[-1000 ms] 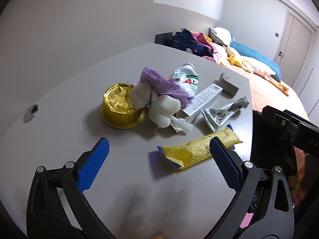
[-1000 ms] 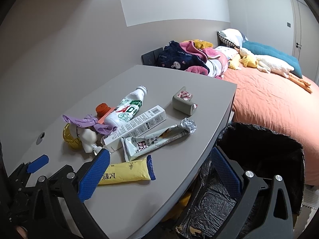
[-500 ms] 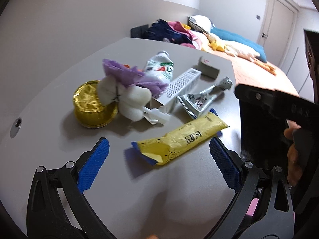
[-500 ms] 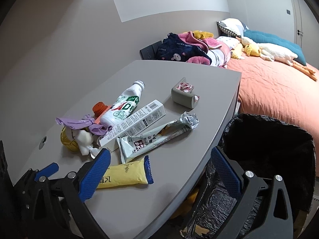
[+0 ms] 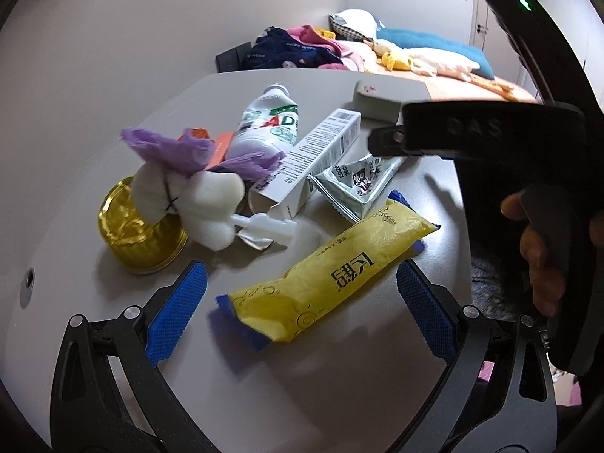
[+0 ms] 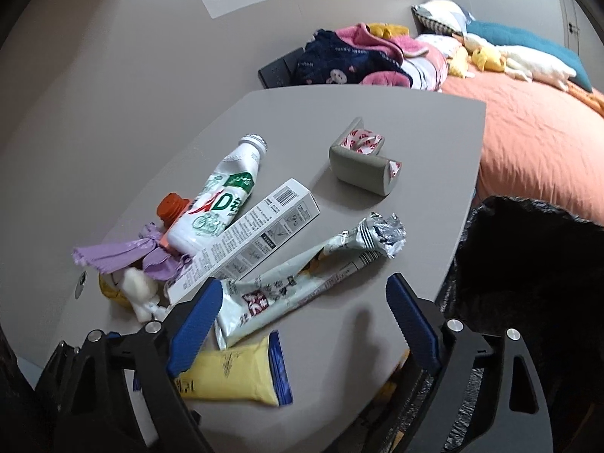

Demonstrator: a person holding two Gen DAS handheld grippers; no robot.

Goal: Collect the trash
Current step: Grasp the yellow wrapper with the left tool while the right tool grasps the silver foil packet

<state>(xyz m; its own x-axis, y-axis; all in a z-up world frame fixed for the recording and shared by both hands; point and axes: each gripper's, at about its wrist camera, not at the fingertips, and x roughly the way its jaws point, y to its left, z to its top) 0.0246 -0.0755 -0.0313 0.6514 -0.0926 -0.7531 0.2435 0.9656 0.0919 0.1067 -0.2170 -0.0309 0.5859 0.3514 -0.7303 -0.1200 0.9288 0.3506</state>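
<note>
L claw open | yellow wrapper btwn fingers (on table)

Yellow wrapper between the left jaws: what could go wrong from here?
1. The yellow wrapper lies diagonally, flat on the table; the open left gripper may pinch only an edge or slide over it.
2. Its far end touches the silver-green wrapper, which may get dragged along.
3. The right gripper, also open, is close by, so the two could collide.
</note>
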